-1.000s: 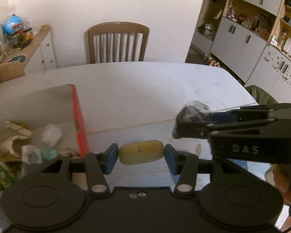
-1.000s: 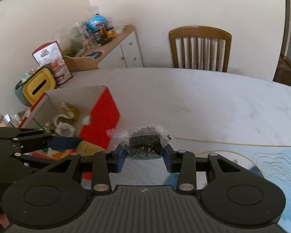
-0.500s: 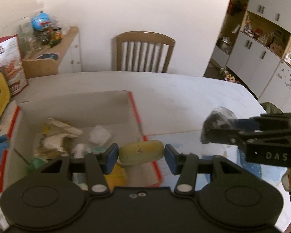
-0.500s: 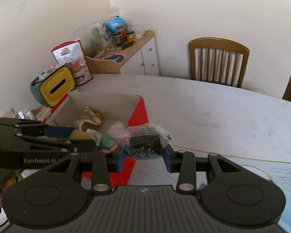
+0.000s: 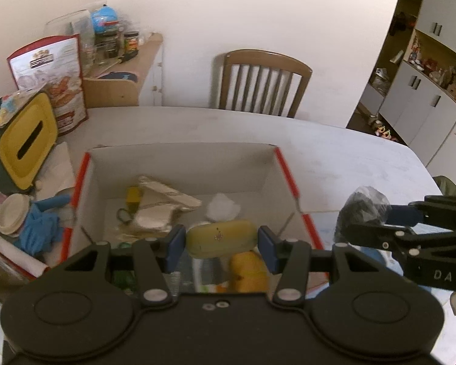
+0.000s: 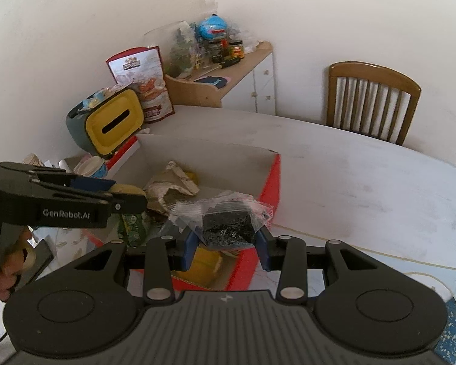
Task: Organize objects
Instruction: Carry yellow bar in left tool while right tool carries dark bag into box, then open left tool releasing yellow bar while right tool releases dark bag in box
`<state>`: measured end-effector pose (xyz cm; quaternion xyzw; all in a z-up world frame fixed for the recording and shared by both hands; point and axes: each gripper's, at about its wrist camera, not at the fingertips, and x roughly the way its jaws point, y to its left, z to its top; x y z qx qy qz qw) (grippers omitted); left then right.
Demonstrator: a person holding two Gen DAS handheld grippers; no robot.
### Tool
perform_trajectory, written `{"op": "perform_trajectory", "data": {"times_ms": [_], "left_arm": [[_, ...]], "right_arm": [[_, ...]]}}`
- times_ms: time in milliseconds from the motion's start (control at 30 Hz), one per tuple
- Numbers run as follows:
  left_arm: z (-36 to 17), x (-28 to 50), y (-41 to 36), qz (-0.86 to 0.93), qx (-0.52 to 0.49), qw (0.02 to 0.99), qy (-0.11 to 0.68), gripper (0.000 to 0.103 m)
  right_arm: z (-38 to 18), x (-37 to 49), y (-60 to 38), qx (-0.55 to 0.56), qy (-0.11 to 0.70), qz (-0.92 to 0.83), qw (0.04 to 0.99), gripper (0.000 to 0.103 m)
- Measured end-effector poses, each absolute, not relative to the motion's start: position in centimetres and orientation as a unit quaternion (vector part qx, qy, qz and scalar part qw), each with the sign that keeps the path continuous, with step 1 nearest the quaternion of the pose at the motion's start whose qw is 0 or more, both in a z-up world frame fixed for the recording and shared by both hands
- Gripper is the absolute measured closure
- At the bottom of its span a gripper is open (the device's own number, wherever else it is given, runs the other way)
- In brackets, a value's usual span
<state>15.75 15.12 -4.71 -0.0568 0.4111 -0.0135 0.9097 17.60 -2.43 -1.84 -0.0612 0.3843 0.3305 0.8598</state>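
Observation:
My left gripper is shut on a yellow-green oblong object and hangs over the near part of an open cardboard box with red edges. Inside the box lie crumpled paper wrappers, a white wad and a yellow item. My right gripper is shut on a clear zip bag of black bits, above the box's near right corner. In the left wrist view that bag sits just right of the box. In the right wrist view the left gripper stands at the left.
A teal and yellow tissue holder, a red snack bag, blue gloves and cups crowd the table left of the box. A wooden chair stands behind the white table. A blue patterned mat lies at the near right.
Both grippers have moved left with their loads, from beside the box to over it. The box now fills the middle of the left wrist view.

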Motion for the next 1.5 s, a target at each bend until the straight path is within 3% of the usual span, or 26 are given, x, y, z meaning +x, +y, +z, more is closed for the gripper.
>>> {"op": "perform_trajectory", "data": {"times_ms": [533, 1500], "left_arm": [[-8.6, 17.7, 20.3, 0.018, -0.027, 0.894, 0.447, 0.052], [-14.9, 20.9, 18.9, -0.006, 0.056, 0.859, 0.509, 0.052]], "right_arm": [[-6.7, 19.6, 4.3, -0.110, 0.409, 0.323, 0.846, 0.064], [-10.9, 20.3, 8.2, -0.164, 0.433, 0.352, 0.813, 0.064]]}}
